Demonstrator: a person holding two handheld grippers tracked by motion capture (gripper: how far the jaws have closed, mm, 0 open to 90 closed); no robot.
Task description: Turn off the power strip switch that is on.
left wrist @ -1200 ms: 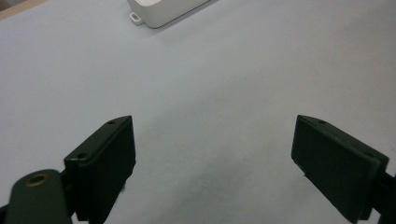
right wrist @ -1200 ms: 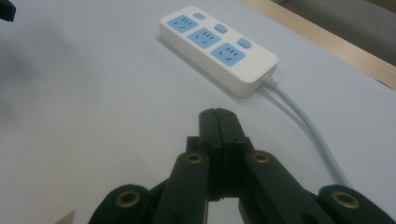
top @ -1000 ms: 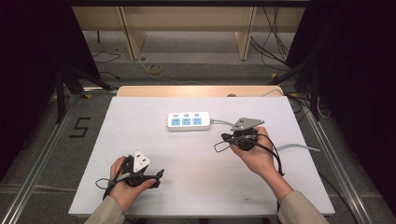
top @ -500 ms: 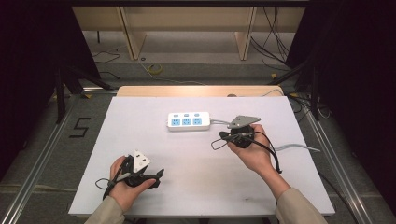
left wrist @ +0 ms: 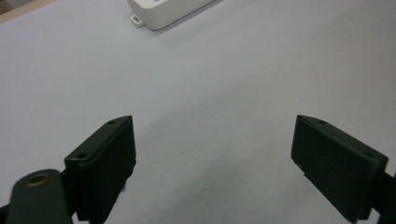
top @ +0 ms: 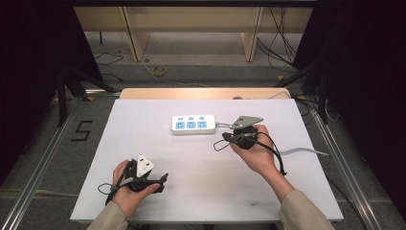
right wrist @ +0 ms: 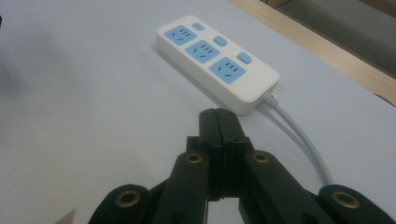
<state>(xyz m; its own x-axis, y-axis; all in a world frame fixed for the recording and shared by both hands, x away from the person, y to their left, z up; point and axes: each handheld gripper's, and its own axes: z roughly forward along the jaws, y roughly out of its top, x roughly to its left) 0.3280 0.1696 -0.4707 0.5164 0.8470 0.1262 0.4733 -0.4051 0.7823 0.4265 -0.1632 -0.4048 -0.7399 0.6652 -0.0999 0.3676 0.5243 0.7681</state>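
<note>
A white power strip (top: 193,124) with three blue sockets lies flat at the middle back of the white table (top: 143,143); the same power strip (right wrist: 217,60) is close ahead in the right gripper view, its grey cable (right wrist: 299,135) trailing off beside the jaws. My right gripper (top: 229,138) is shut with nothing between its pads, just right of the strip's cable end, and its jaws (right wrist: 218,116) press together. My left gripper (top: 163,179) rests near the front left edge, open and empty; its gripper view (left wrist: 212,149) shows bare table between the jaws and a corner of the strip (left wrist: 163,11) far ahead.
The strip's grey cable (top: 301,152) runs right across the table past my right hand. A wooden board (top: 201,93) borders the table's back edge. Dark stands and floor cables surround the table.
My right gripper has drifted slightly left, toward the strip's cable end. The left hand has stayed put.
</note>
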